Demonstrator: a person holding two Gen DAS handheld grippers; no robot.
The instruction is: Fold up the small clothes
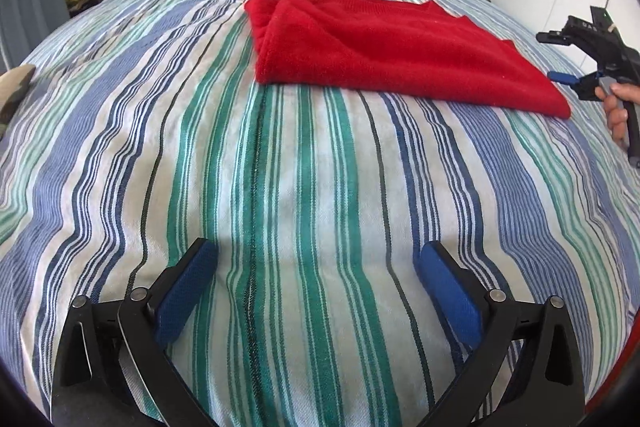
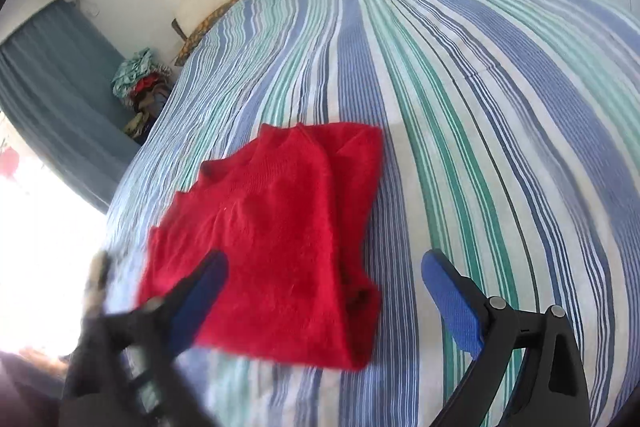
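The red cloth [image 1: 384,51] lies folded on the bed [image 1: 300,187], long axis slanting toward the right claw [image 2: 324,287], which hovers wide and empty over its near edge. The left claw [image 1: 316,283], wide too, sits well back.

Red knit garment [image 1: 384,47] lies folded flat, layered edges showing at its ten o'clock corner, sitting toward one o'clock in the left wrist view; in the right wrist view [image 2: 280,235] it's blurred, centre-left.
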